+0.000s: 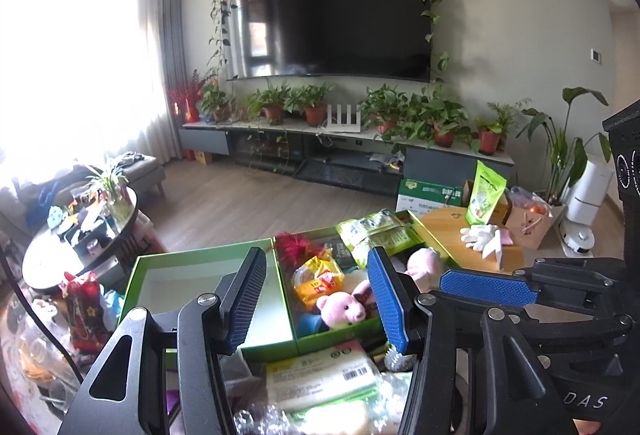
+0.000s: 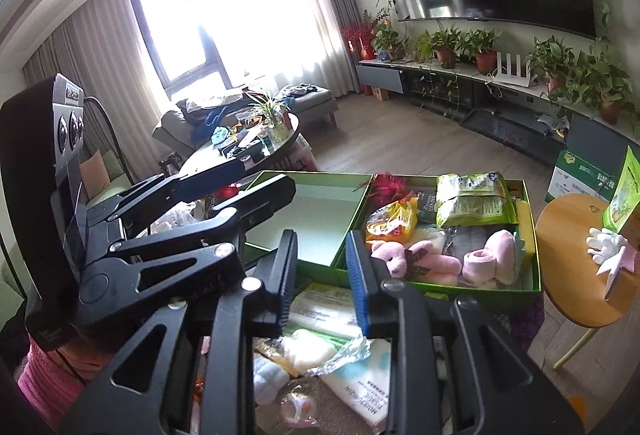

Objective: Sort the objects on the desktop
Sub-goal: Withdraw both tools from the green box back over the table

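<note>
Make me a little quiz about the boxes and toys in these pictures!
1. True or false: the left green box is full of toys.
2. Which lies in the right green box? A) pink teddy bear B) a football C) a shoe
3. Fill in: the white glove-like hand sits on the round ____ side table.

Key: 1 false, it is bare inside; 2 A; 3 wooden.
</note>
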Tool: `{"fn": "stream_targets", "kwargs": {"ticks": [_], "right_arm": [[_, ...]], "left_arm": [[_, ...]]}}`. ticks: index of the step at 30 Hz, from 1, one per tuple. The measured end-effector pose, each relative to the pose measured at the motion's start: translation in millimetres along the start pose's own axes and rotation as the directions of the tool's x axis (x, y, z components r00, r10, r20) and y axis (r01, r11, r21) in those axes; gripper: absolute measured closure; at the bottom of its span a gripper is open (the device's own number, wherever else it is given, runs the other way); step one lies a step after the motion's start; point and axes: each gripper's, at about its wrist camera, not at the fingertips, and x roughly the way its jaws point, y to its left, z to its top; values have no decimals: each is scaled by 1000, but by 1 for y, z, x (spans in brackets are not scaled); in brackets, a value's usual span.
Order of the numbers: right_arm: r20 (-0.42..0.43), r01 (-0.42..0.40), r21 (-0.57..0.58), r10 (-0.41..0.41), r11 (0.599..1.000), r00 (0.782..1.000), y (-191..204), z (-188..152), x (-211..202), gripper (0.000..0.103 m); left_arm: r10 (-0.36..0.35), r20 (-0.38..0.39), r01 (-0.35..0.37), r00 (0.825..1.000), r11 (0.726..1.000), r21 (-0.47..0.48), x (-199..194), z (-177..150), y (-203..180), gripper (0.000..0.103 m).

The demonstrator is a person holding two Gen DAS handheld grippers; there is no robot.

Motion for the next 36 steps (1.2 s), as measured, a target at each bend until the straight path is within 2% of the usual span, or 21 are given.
{"fn": "stream_targets", "kwargs": {"ticks": [12,18,26,36], "right_arm": [[-12,-19,-25,19,1000,1000,26,-36,-22,77],[-24,-19,-39,19,999,1000,39,-62,-29,77],[-41,-5,-61,2,998,999,50,-90,-34,77],[-71,-19,-51,15,999,997,52,-115,-35,77]], "left_arm": [[0,19,0,1000,1000,-2,-41,-37,-4,50],[25,33,-25,999,1000,17,-57,-61,-10,50],[62,42,-64,997,997,52,-69,-85,-20,50],[76,31,-77,997,996,35,-72,-108,-25,49]]}}
